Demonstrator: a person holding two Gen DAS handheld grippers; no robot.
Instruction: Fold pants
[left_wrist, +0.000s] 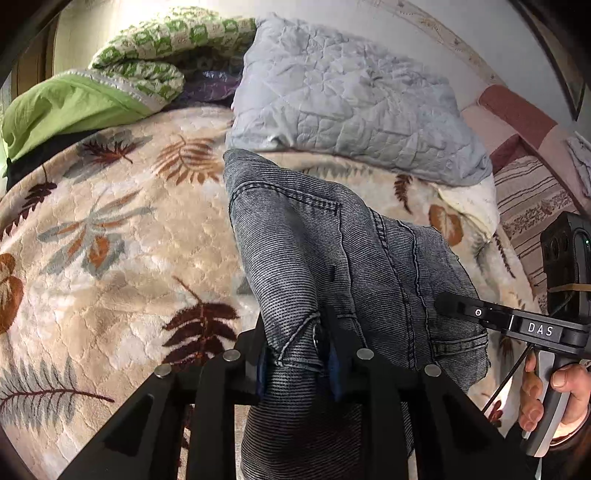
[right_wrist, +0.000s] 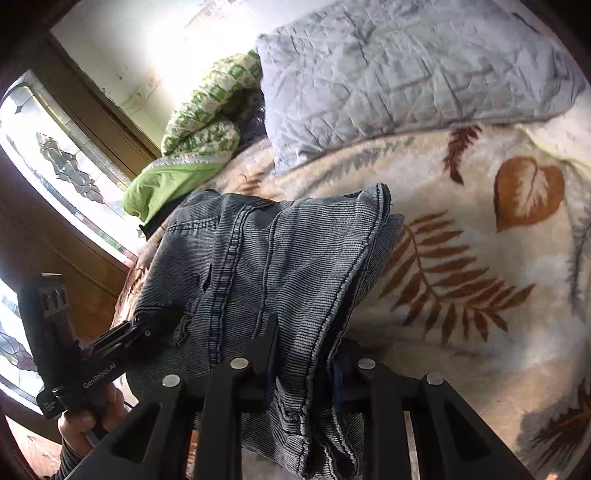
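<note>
Grey-blue denim pants (left_wrist: 303, 229) hang bunched above a leaf-patterned blanket (left_wrist: 110, 240). In the left wrist view my left gripper (left_wrist: 295, 332) is shut on a hemmed edge of the denim, which is pinched between its blue pads. My right gripper (left_wrist: 441, 303) reaches in from the right, its tip pressed into the same cloth, with a hand (left_wrist: 561, 380) on its handle. In the right wrist view my right gripper (right_wrist: 306, 339) is shut on a thick fold of the pants (right_wrist: 266, 251). At the lower left my left gripper (right_wrist: 162, 317) bites the cloth's far side.
A grey quilted pillow (left_wrist: 332, 92) lies at the head of the bed, beside a green and white crocheted cover (left_wrist: 147, 48) and a lime green cloth (left_wrist: 74, 103). Striped fabric (left_wrist: 528, 206) sits at the right edge. A patterned glass window (right_wrist: 55, 155) borders the bed.
</note>
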